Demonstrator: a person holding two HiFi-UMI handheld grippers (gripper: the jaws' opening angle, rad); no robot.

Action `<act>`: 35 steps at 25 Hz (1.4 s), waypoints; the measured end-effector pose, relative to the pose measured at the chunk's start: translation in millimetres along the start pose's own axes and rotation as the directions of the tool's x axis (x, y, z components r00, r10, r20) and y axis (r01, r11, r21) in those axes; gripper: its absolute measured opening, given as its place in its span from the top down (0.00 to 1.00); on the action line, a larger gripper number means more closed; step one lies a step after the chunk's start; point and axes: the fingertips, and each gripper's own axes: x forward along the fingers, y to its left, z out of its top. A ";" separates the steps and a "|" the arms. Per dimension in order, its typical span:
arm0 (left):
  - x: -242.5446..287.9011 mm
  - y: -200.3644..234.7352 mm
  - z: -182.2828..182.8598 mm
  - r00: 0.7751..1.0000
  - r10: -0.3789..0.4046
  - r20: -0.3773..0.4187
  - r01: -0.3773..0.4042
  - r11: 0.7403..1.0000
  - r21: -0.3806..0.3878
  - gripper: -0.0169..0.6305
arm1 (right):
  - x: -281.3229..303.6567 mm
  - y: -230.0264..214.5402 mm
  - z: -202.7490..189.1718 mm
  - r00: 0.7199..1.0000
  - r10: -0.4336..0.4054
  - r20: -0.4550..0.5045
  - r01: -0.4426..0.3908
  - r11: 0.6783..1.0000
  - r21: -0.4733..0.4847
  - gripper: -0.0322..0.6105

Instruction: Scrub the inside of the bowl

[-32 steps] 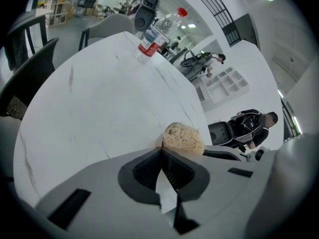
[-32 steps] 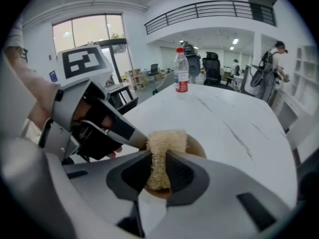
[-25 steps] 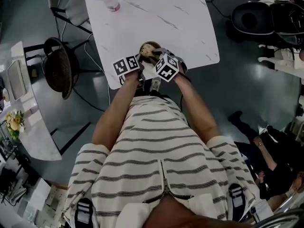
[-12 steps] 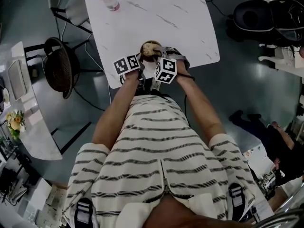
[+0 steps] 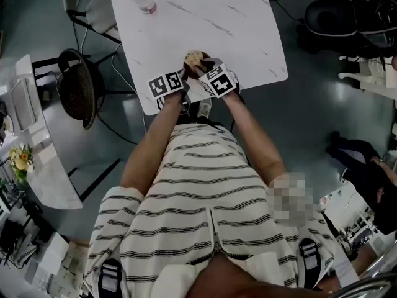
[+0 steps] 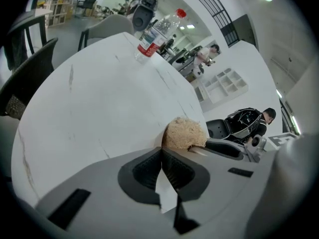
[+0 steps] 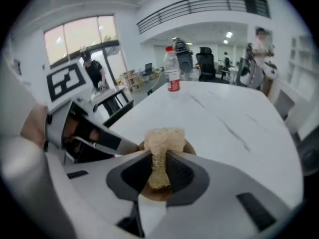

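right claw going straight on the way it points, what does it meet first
Likely the bowl: the sponge clamped in the right claw sits just over it and would press in first, though depth is unclear.

Red-capped bottle [image 5: 144, 0] on far corner of table [image 5: 236, 17] — wicker chair [image 5: 77, 89] beside table, left.

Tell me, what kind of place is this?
Probably an open-plan office or lab space: office chairs in the background, white cubby shelving, and a big white table with a water bottle on it.
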 end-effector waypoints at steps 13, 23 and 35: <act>1.0 -0.7 0.1 1.000 0.000 0.006 0.000 1.000 -0.010 0.96 | -3.9 0.5 -0.9 0.976 0.190 0.105 -0.217 0.886 0.411 0.81; 1.8 0.6 0.6 1.000 0.021 0.004 -0.021 1.000 0.003 0.96 | -15.7 7.7 -11.5 0.958 0.259 -0.119 -0.218 0.935 0.279 0.81; 3.1 -5.7 -2.9 1.000 0.014 -0.015 -0.014 1.000 0.028 0.96 | -16.2 -11.0 -9.0 0.985 0.031 -0.168 -0.029 1.000 0.012 0.81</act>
